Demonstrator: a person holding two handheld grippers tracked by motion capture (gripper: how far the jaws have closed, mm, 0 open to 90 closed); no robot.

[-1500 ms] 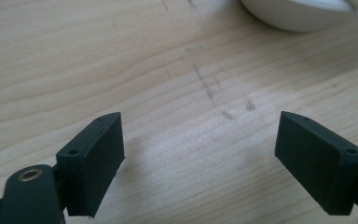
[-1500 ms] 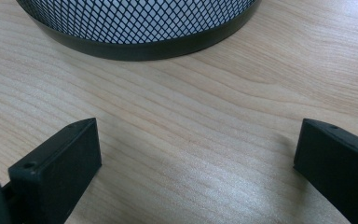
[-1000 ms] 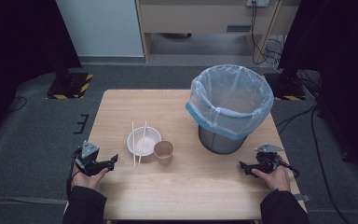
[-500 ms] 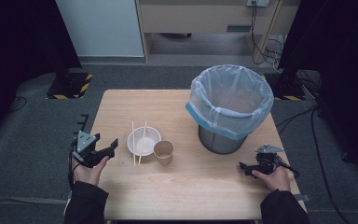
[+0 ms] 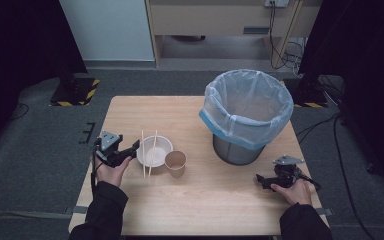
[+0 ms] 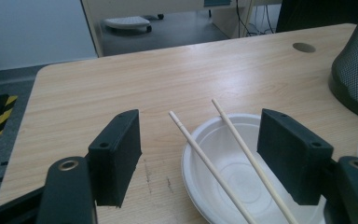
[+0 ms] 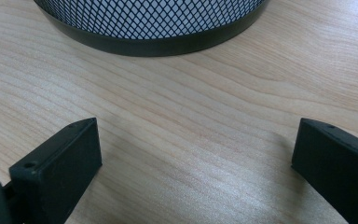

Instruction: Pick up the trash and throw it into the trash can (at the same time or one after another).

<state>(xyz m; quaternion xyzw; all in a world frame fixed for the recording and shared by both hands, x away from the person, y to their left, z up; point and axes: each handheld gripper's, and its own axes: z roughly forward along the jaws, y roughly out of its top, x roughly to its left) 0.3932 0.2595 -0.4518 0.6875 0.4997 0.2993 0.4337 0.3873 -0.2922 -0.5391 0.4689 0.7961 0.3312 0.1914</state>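
The left gripper (image 5: 129,148), held in the person's left hand (image 5: 109,170) at the near left of the wooden surface (image 5: 215,200), points toward a white disposable bowl (image 5: 154,151). Its jaws stand well apart and have just been closing a little; nothing is gripped. In the left gripper view the two black jaws frame the near part of the bowl (image 6: 223,163) and the pair of chopsticks (image 6: 242,154) lying across its rim, but the pads touch neither.

The chopsticks (image 5: 149,153) rest side by side over the bowl, their ends overhanging its rim. They look thin, stiff, light and smooth, so they would likely roll or slip apart; a grip across both together near the middle seems safest. The bowl looks like thin foam or plastic, very light and easily crushed or tipped, best taken by its rim with a gentle squeeze. Just to the bowl's right stands a small brown paper cup (image 5: 175,163), also light and soft-walled.

Farther right is a mesh bin (image 5: 240,150) lined with a pale blue bag (image 5: 247,105). The right gripper (image 5: 258,181) rests low on the surface near the bin's base, jaws wide and empty.
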